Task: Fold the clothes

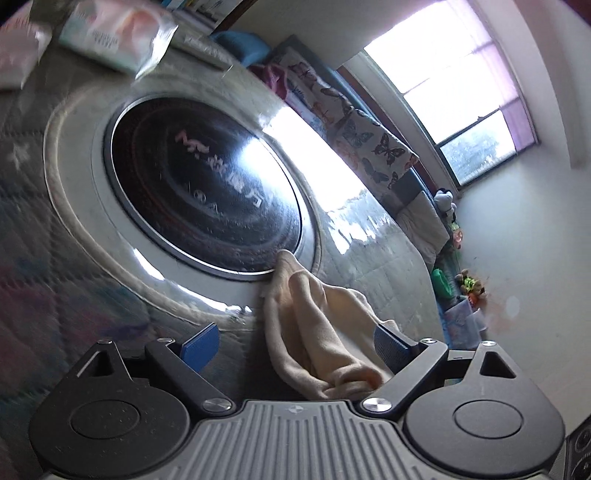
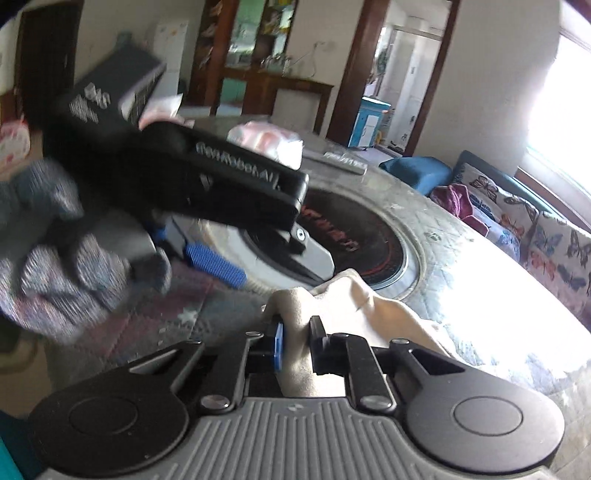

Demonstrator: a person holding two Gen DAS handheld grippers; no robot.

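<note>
From my right gripper (image 2: 297, 345) I see its two fingers clamped on a fold of one cream-coloured garment (image 2: 369, 306); the cloth bunches up between the blue pad (image 2: 279, 345) and the black finger and trails away to the right over the desk (image 2: 480, 258). My left gripper (image 1: 291, 345) stands with its fingers wide apart, one blue pad (image 1: 199, 345) on each side, and the same cream-coloured garment (image 1: 314, 332) lies between them, with neither pad pressing on it as far as I can tell. In the right view that left gripper (image 2: 218, 264) shows from the side, held by a hand in a speckled grey glove (image 2: 55, 266), just beyond the cloth.

The garment lies on the quilted cover of the desk, its far tip touching the rim of a round black glass cooktop (image 1: 207, 184) set into the surface. I count one garment and one cooktop. At the far edge of the desk lie two soft plastic packs (image 1: 114, 33), blurred; what is in them I cannot tell. A sofa with butterfly-print cushions (image 1: 369, 136) stands under one window (image 1: 461, 92).
</note>
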